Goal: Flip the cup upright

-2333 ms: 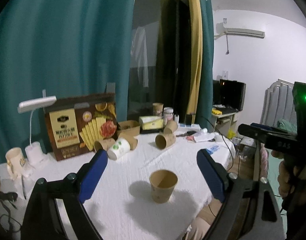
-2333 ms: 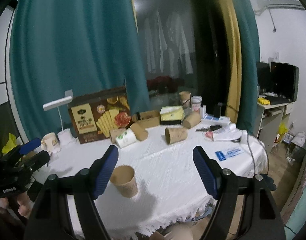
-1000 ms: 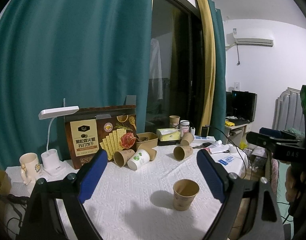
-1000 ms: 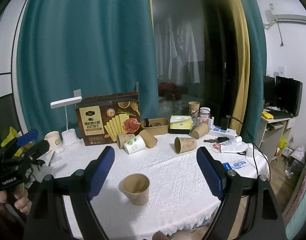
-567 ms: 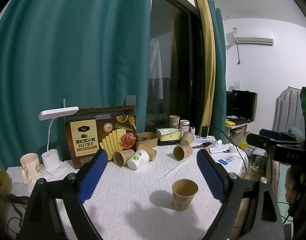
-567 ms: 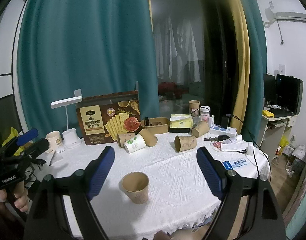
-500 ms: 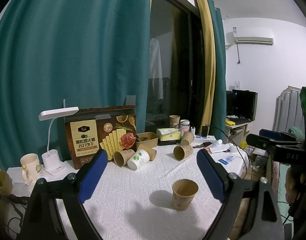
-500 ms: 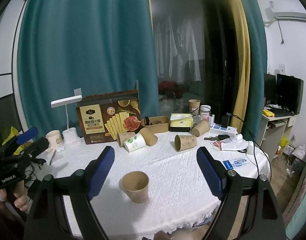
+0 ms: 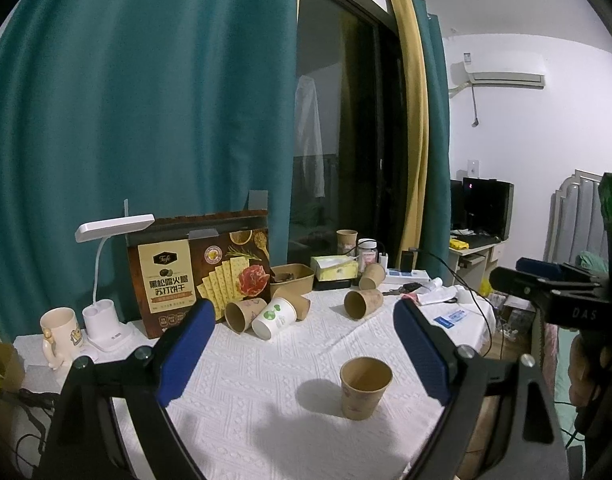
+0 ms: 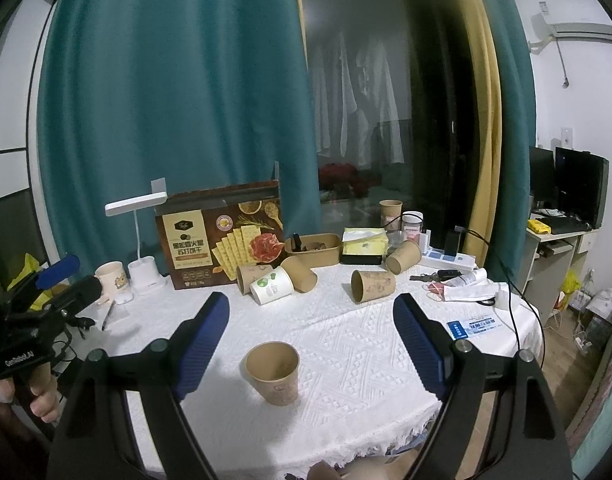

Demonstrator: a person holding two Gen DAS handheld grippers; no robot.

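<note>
A brown paper cup (image 9: pixel 365 387) (image 10: pixel 272 372) stands upright near the front edge of the white-clothed surface (image 9: pixel 266 392), its mouth open upward, with a faint print on its side. The left tongs (image 9: pixel 304 354) and the right tongs (image 10: pixel 312 344) both gape wide, empty, held apart from the cup

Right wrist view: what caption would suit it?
Open right gripper above an upright paper cup on a white tablecloth, toppled cups behind.
</note>
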